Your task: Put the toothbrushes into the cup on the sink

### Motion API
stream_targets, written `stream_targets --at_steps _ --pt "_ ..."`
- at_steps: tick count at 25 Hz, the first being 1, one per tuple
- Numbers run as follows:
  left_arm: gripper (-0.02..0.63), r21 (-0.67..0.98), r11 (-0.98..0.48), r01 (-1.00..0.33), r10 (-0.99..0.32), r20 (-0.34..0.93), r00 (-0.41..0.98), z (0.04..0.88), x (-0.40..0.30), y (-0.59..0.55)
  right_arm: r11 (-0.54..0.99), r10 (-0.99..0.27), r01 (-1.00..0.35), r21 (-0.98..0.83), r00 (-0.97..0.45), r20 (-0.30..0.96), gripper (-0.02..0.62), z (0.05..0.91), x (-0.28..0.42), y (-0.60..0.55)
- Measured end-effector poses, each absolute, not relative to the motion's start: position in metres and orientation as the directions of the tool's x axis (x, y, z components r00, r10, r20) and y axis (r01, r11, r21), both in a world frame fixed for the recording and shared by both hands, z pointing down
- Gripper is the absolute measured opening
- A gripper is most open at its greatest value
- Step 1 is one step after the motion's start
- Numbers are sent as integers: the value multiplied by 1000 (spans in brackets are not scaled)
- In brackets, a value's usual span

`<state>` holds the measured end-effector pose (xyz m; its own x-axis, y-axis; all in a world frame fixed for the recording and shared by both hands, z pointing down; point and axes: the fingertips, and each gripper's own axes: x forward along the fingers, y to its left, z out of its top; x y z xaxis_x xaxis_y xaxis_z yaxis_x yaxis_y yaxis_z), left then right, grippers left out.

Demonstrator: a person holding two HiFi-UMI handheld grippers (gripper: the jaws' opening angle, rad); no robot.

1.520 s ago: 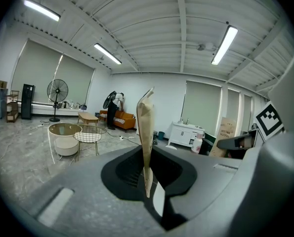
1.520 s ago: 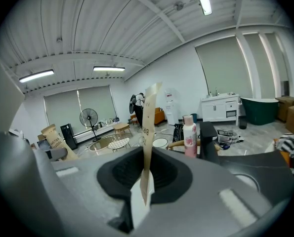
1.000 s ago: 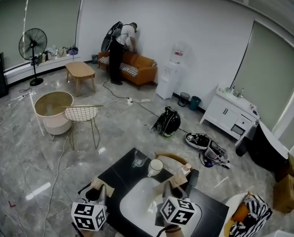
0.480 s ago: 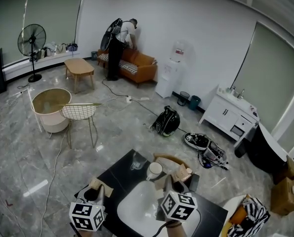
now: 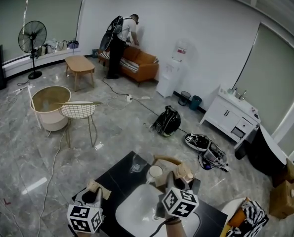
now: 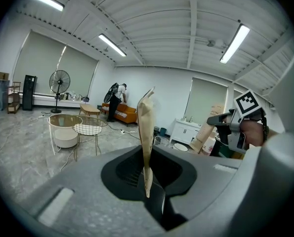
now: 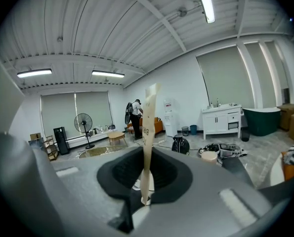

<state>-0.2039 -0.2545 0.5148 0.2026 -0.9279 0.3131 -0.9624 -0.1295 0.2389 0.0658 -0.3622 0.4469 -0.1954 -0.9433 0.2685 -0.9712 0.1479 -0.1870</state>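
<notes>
On the black counter (image 5: 118, 176) sits a white sink (image 5: 136, 210), with a white cup (image 5: 155, 172) and a clear glass (image 5: 136, 167) behind it. My left gripper (image 5: 98, 191) is at the sink's left, shut on a toothbrush in a tan paper wrapper (image 6: 146, 132) that stands upright between the jaws. My right gripper (image 5: 178, 178) is just right of the cup, shut on a second tan-wrapped toothbrush (image 7: 147, 142), also upright. The cup (image 7: 209, 155) shows low and to the right in the right gripper view. From the left gripper view the right gripper (image 6: 231, 128) is at the right.
On the marble floor beyond the counter are a wire chair (image 5: 81, 113), a round table (image 5: 50, 102), a black backpack (image 5: 167, 121) and cables. A person (image 5: 118, 39) stands by an orange sofa (image 5: 137, 65) far back. A white cabinet (image 5: 231, 115) is at the right.
The right gripper has moved forward with its wrapped toothbrush, staying beside the cup. The left gripper has shifted slightly left and lower with its toothbrush.
</notes>
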Motion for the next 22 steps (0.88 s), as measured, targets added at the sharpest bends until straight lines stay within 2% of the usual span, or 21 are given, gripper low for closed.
stream_targets --at_steps 22 --pt "40 244 -91 -966 -927 334 171 531 -213 -276 153 -945 -971 -186 -199 259 35 457 67 -418"
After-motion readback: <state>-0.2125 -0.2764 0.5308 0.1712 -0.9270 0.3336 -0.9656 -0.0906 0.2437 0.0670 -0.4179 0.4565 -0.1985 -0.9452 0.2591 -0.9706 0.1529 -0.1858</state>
